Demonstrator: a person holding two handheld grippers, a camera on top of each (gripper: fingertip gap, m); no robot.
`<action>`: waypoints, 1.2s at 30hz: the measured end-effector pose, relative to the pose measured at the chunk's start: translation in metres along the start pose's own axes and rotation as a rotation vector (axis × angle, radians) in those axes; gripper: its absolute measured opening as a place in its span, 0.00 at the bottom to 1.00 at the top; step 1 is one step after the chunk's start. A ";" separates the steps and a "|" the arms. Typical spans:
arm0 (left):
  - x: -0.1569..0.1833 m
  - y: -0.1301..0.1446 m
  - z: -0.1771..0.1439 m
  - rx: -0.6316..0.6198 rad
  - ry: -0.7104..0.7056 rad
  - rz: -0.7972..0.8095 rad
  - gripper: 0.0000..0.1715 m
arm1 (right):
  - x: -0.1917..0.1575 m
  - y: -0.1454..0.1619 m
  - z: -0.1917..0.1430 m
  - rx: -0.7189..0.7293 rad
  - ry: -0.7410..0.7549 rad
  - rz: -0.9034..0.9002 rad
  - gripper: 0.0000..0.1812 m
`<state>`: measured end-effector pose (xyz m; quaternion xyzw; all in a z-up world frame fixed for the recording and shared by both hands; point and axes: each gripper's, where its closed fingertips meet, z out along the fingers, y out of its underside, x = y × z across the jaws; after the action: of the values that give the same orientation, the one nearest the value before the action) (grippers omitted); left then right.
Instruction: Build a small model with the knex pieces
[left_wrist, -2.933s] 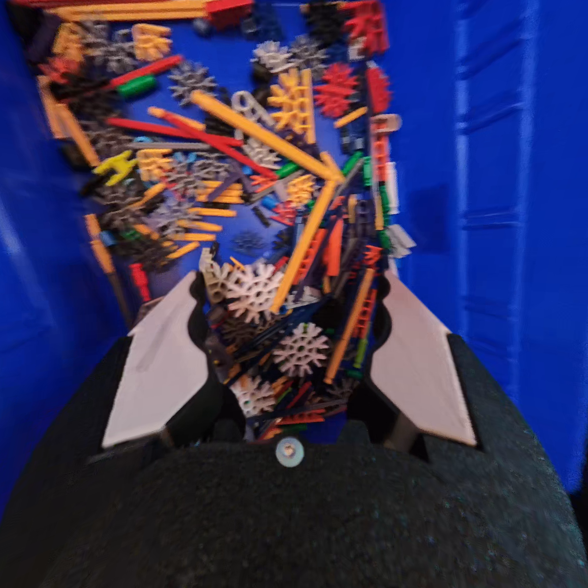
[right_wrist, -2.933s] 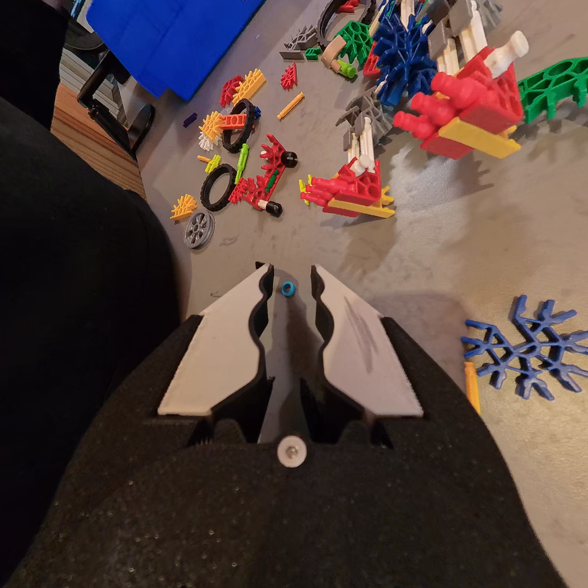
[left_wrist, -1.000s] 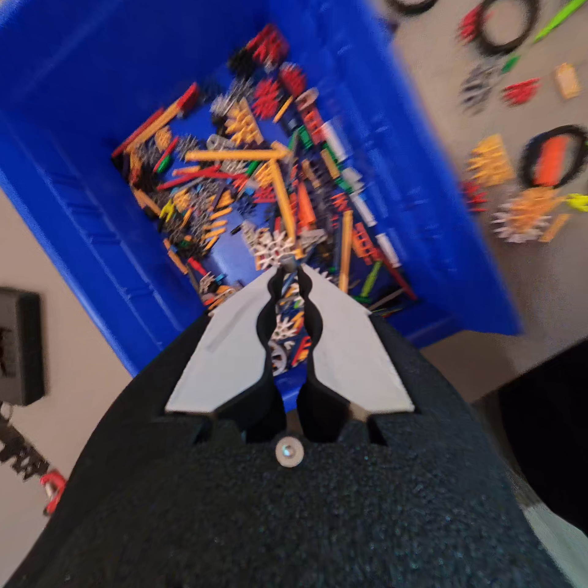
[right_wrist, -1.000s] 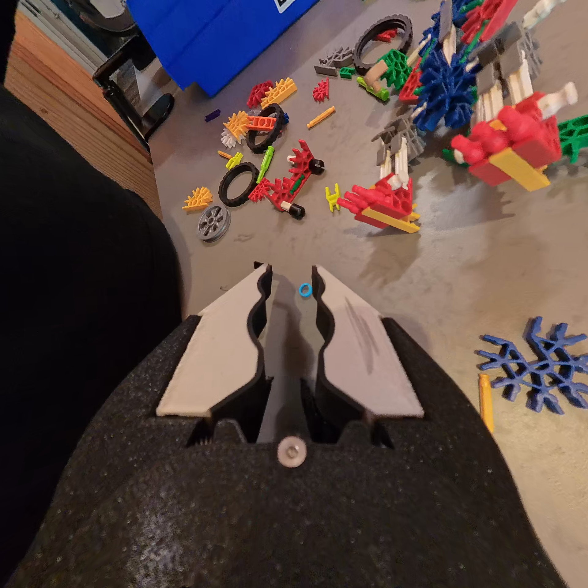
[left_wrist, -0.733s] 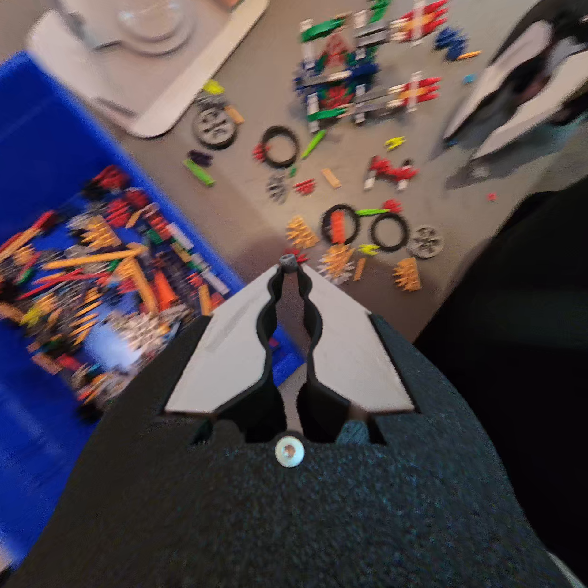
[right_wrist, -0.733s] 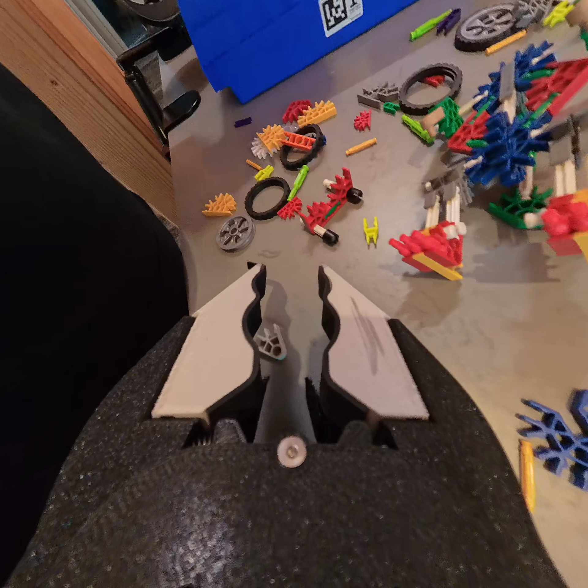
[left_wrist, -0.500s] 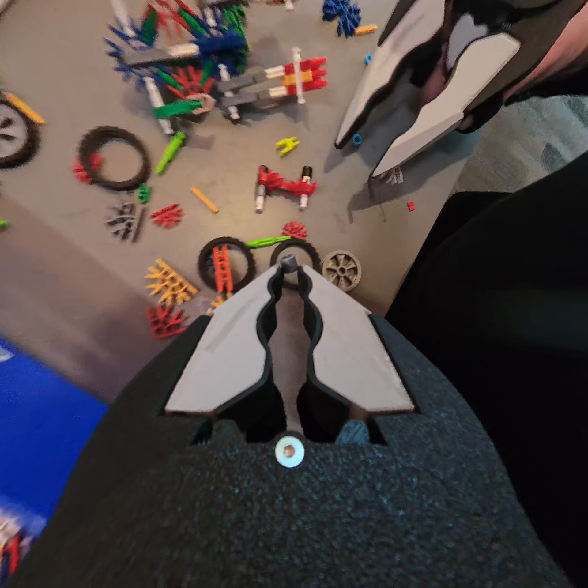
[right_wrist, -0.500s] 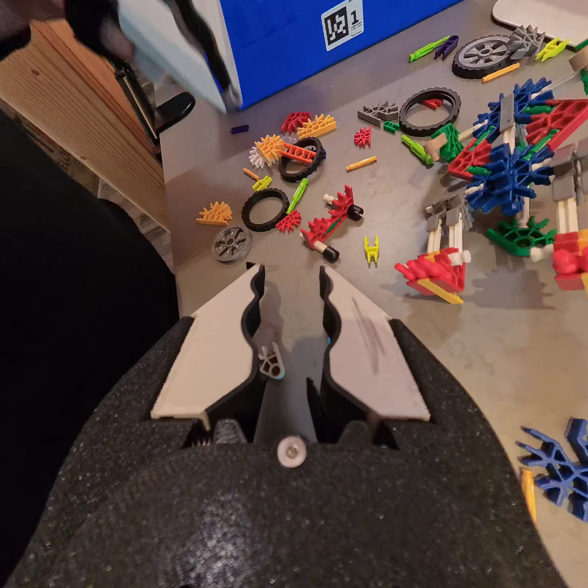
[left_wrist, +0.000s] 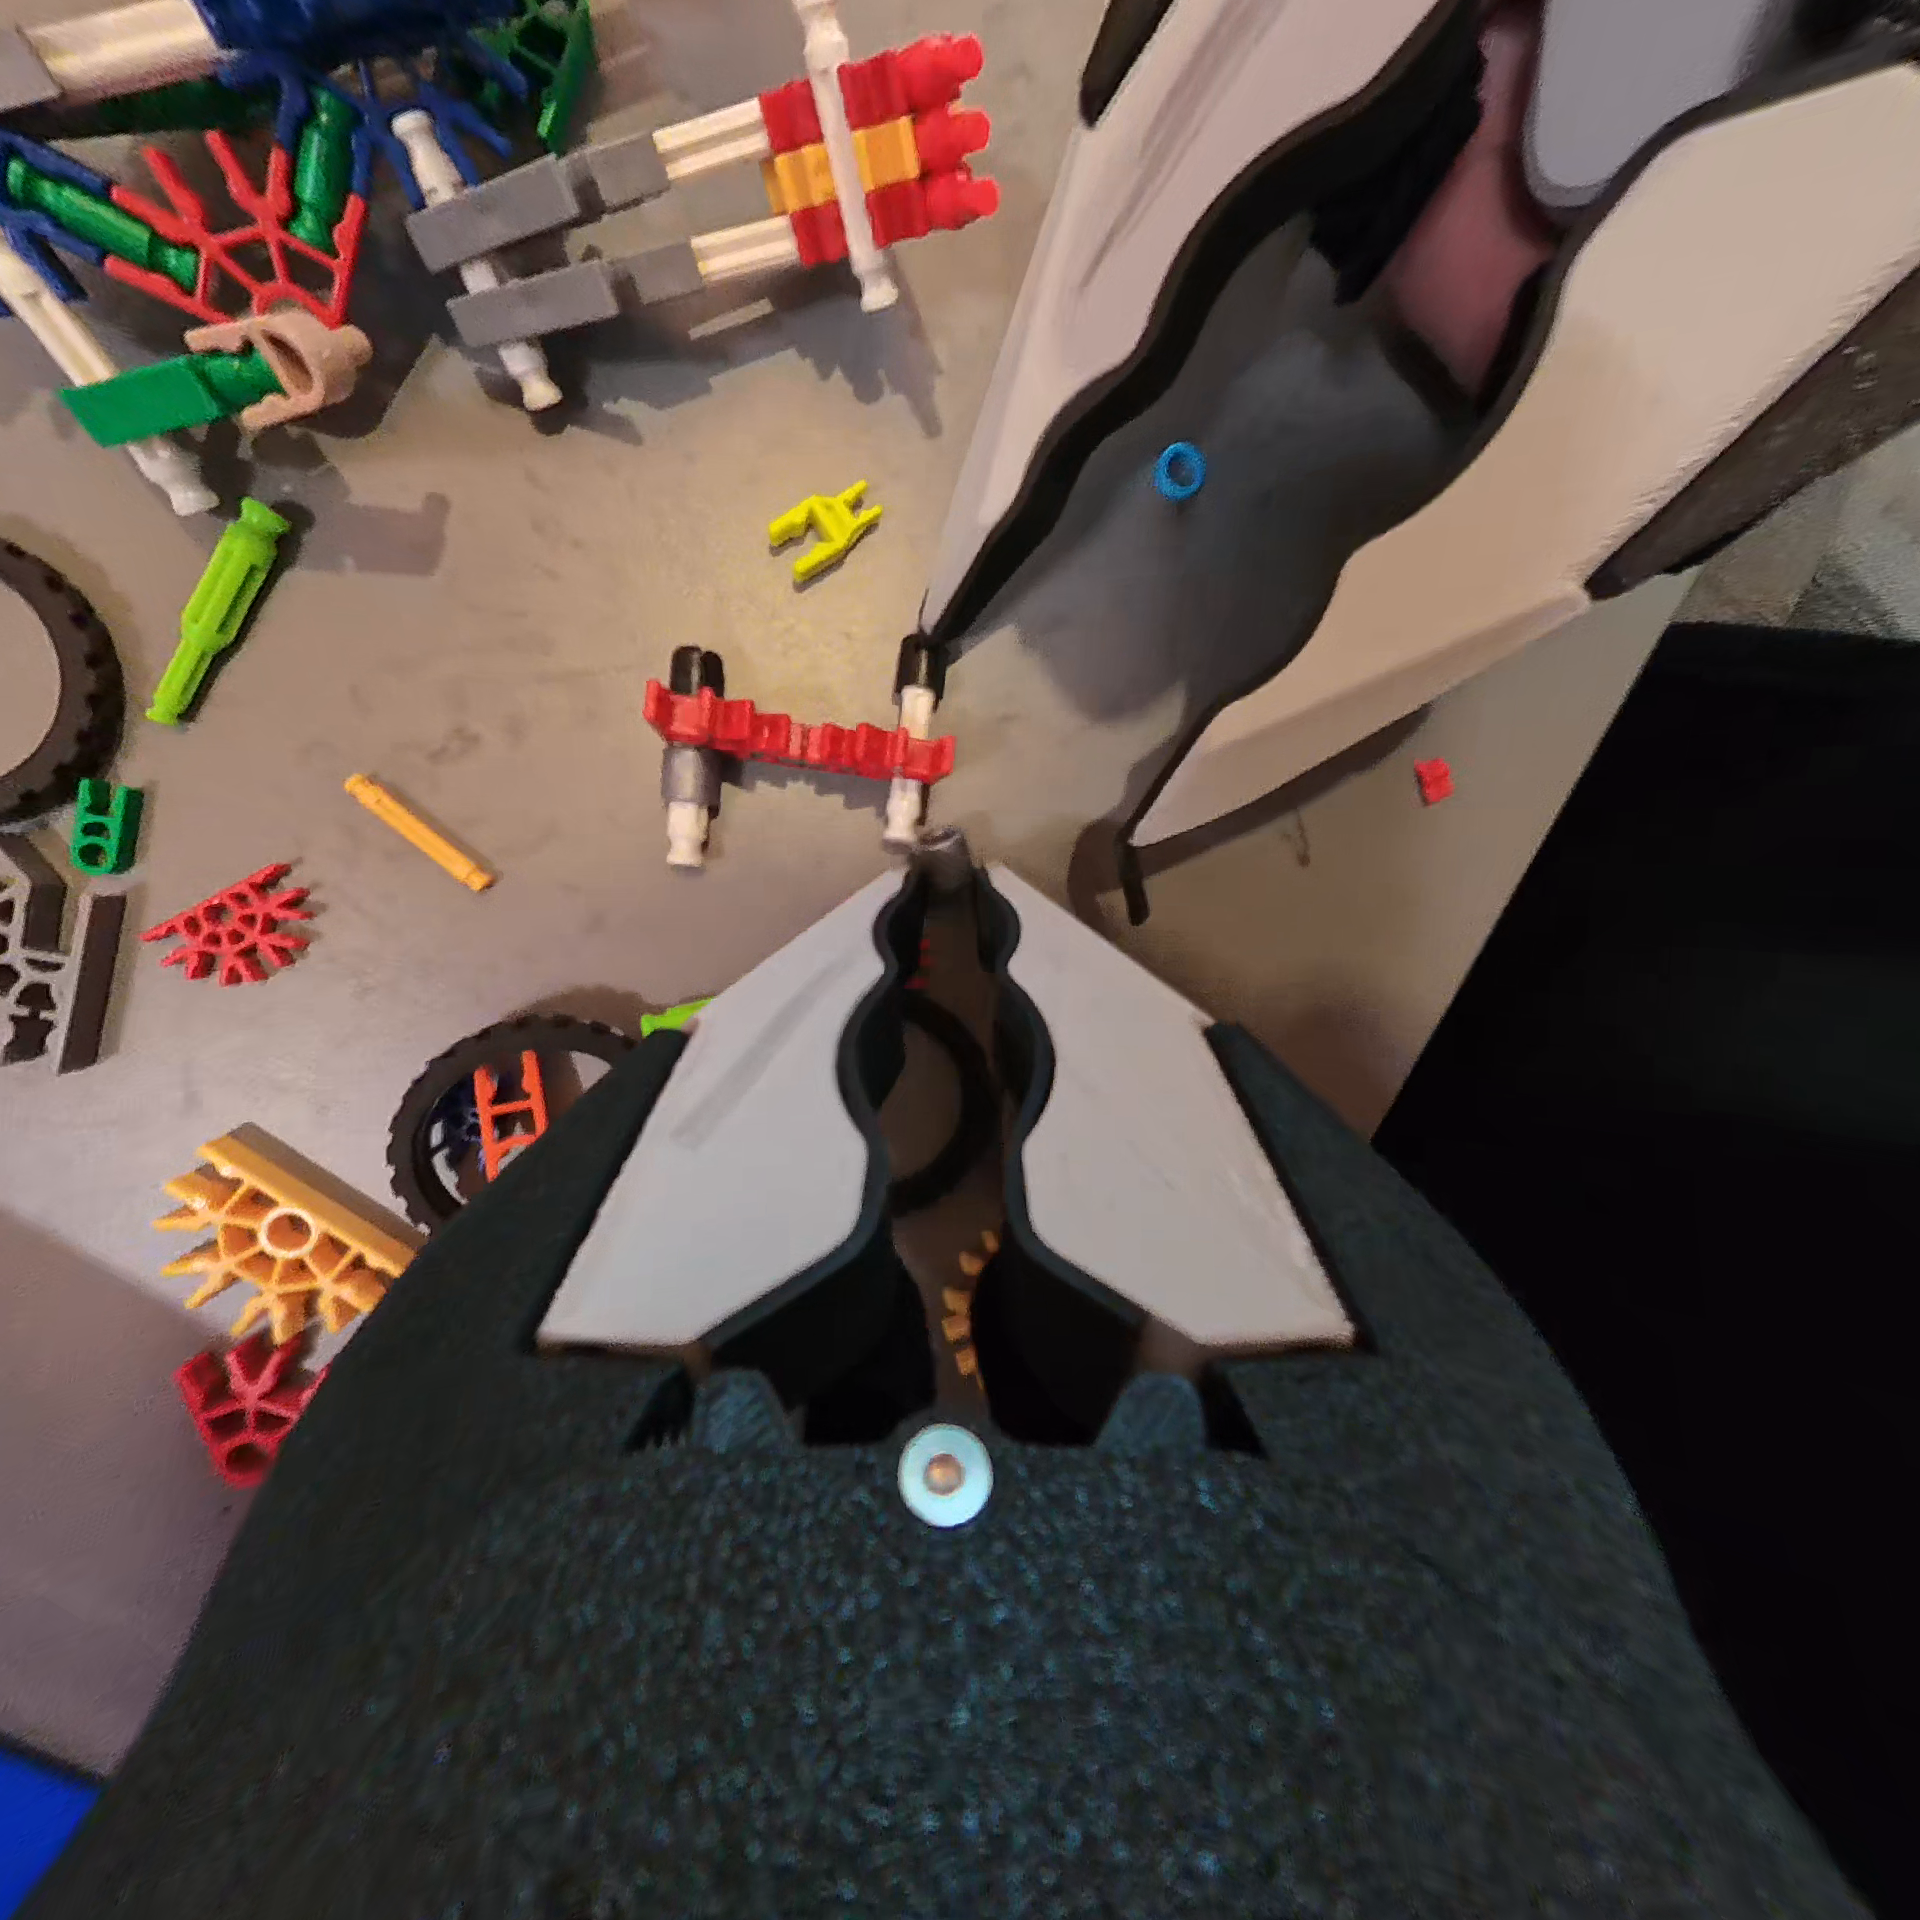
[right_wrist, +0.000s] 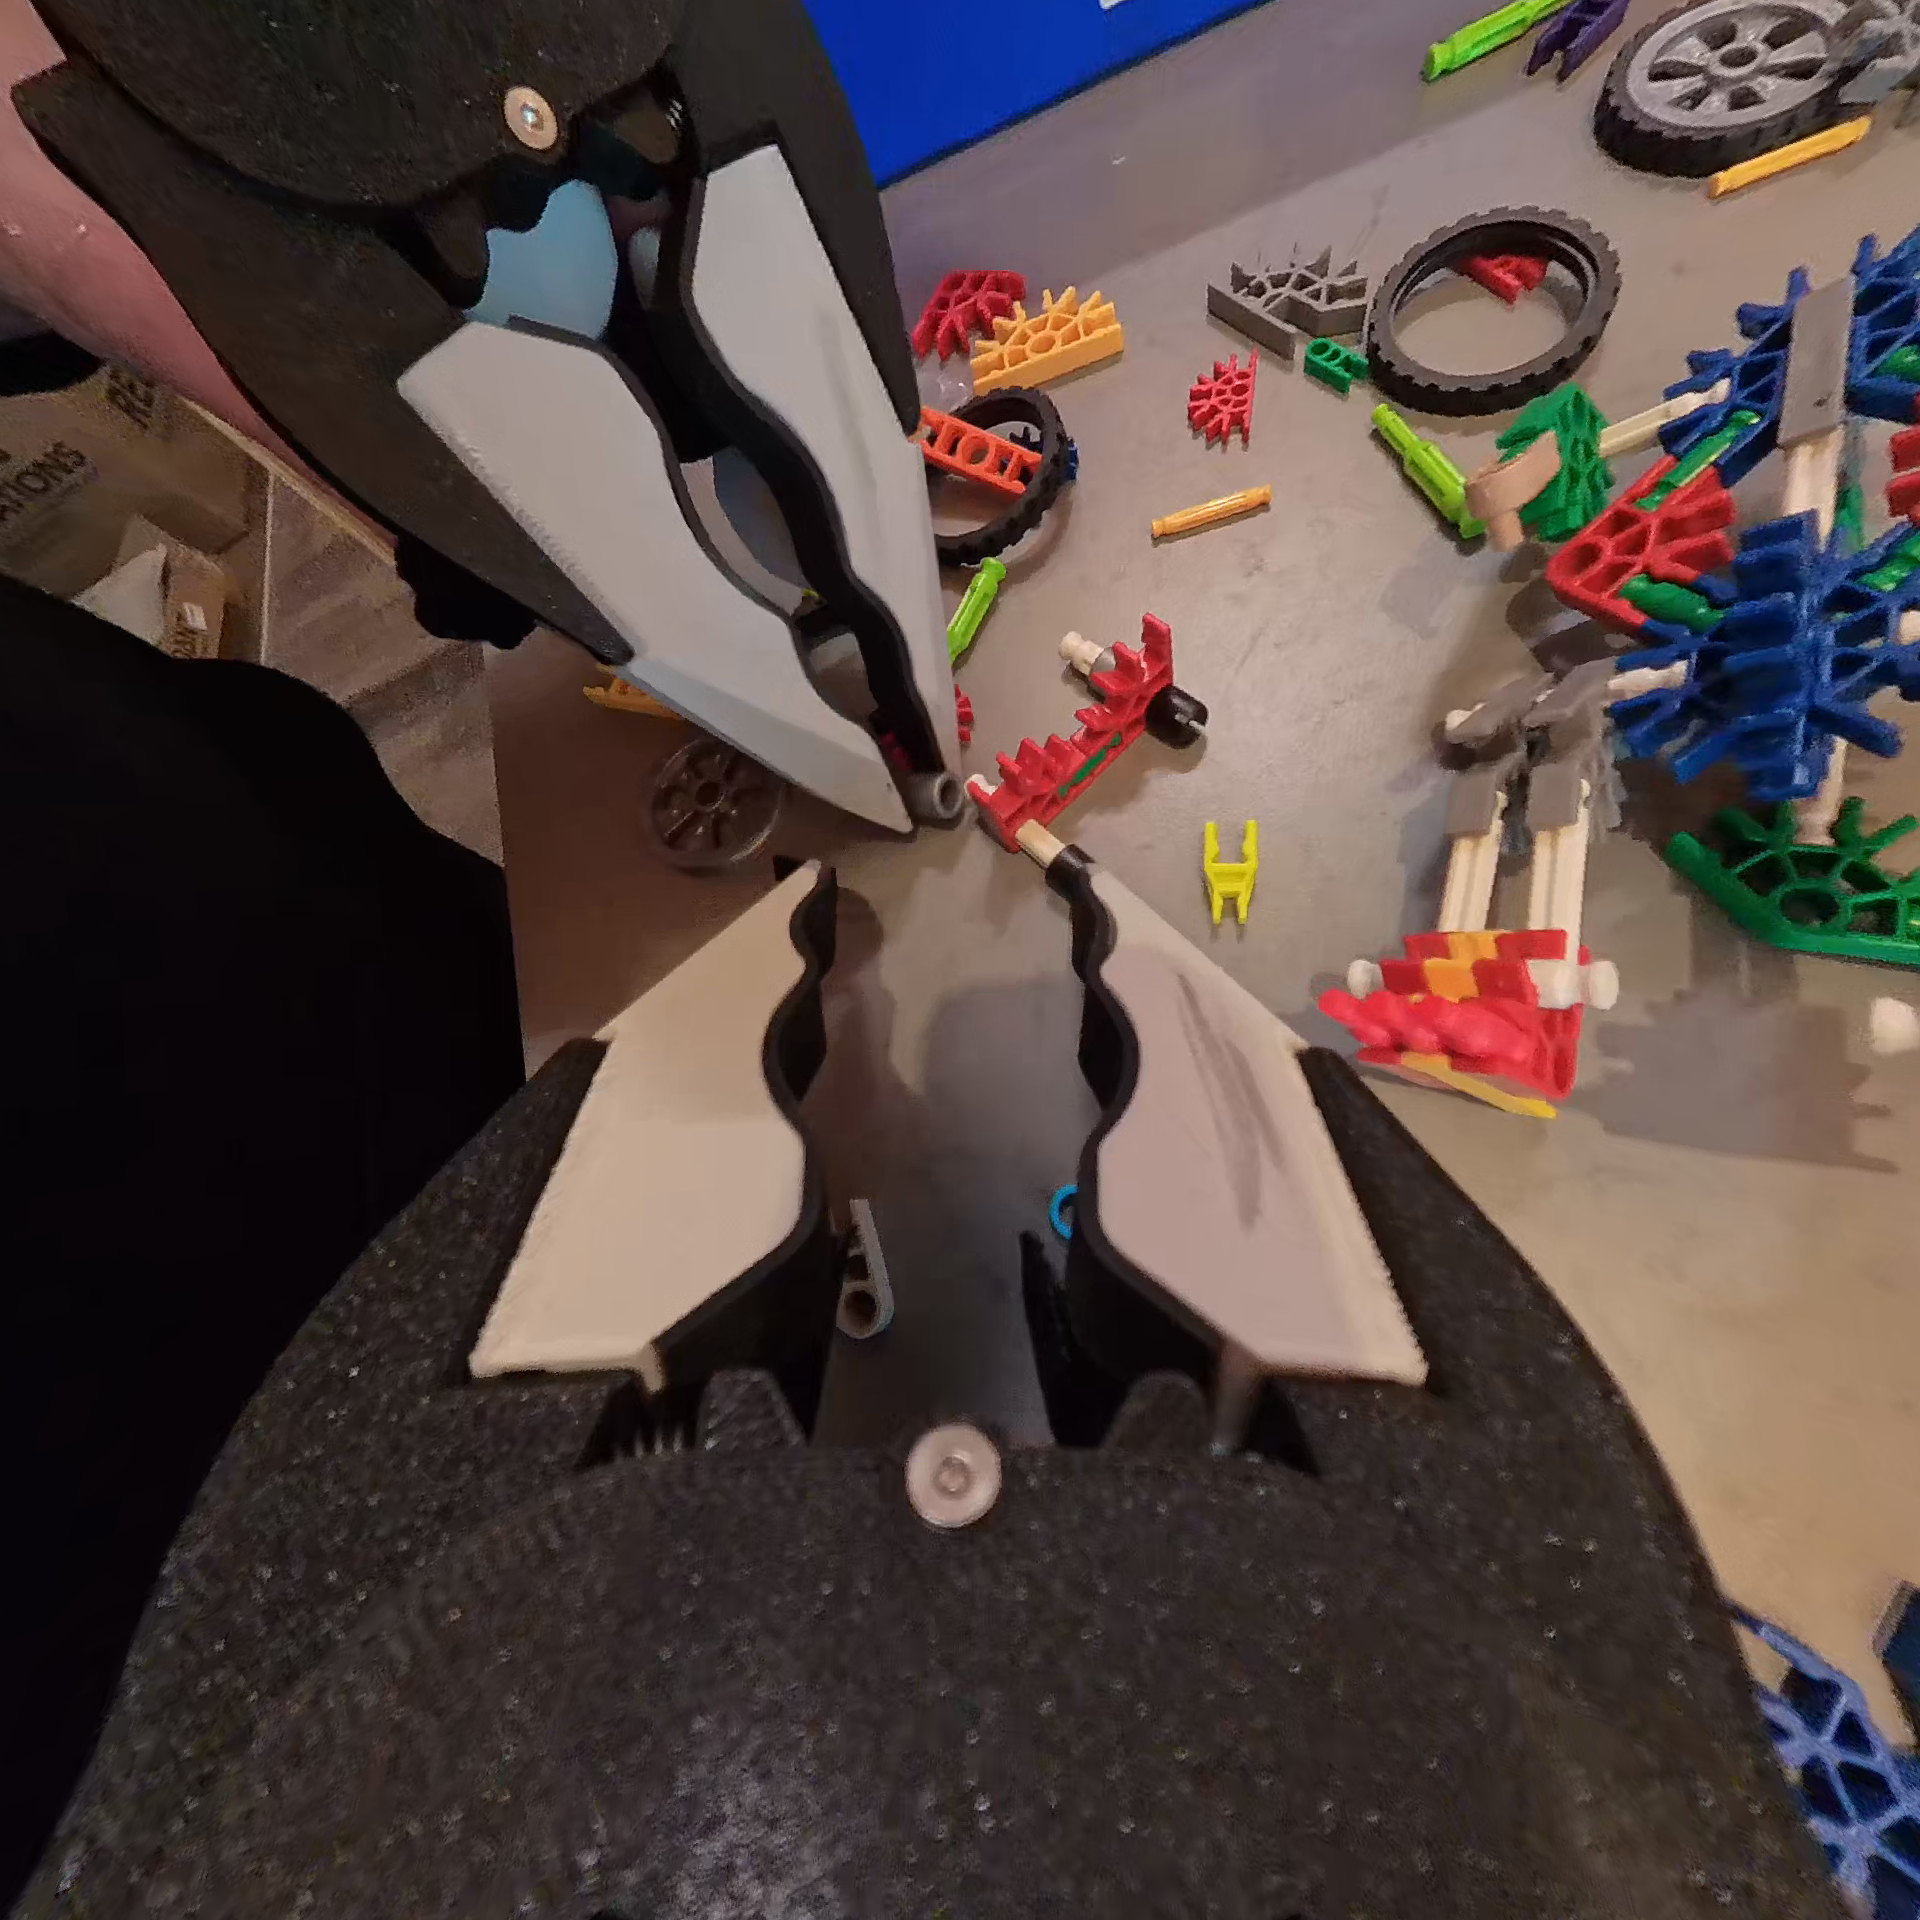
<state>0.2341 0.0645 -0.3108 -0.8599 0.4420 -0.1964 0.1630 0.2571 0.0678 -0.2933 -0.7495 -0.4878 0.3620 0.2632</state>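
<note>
1. Left gripper (left_wrist: 943, 868): matt grey plastic fingers, rough black grainy body, shiny metal screw (left_wrist: 943, 1475).
2. Grey sleeve (left_wrist: 941, 844) pinched at its tips: dull plastic.
3. Red connector (right_wrist: 1081, 743) at 12 o'clock: glossy plastic.
4. Table (right_wrist: 1558, 1226): smooth, matt grey.
5. Tyre (right_wrist: 1491, 312) at 1 o'clock: matt black, rubbery, ridged.

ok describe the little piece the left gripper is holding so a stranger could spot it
On the grey table, find the two grippers meeting tip to tip. The left gripper pinches a small grey sleeve beside the red toothed strip. It's the only piece held off the table.
</note>
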 end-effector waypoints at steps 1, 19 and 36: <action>0.000 0.000 0.000 0.000 0.001 -0.007 0.04 | 0.000 0.000 0.001 -0.001 -0.001 -0.004 0.25; -0.013 -0.002 -0.002 -0.061 -0.021 0.014 0.04 | 0.003 -0.004 0.003 -0.005 -0.023 0.015 0.25; -0.023 -0.004 0.000 -0.160 -0.022 0.144 0.04 | 0.006 -0.004 0.003 0.002 -0.017 0.030 0.25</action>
<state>0.2252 0.0856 -0.3135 -0.8385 0.5149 -0.1387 0.1123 0.2540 0.0748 -0.2931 -0.7535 -0.4782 0.3726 0.2542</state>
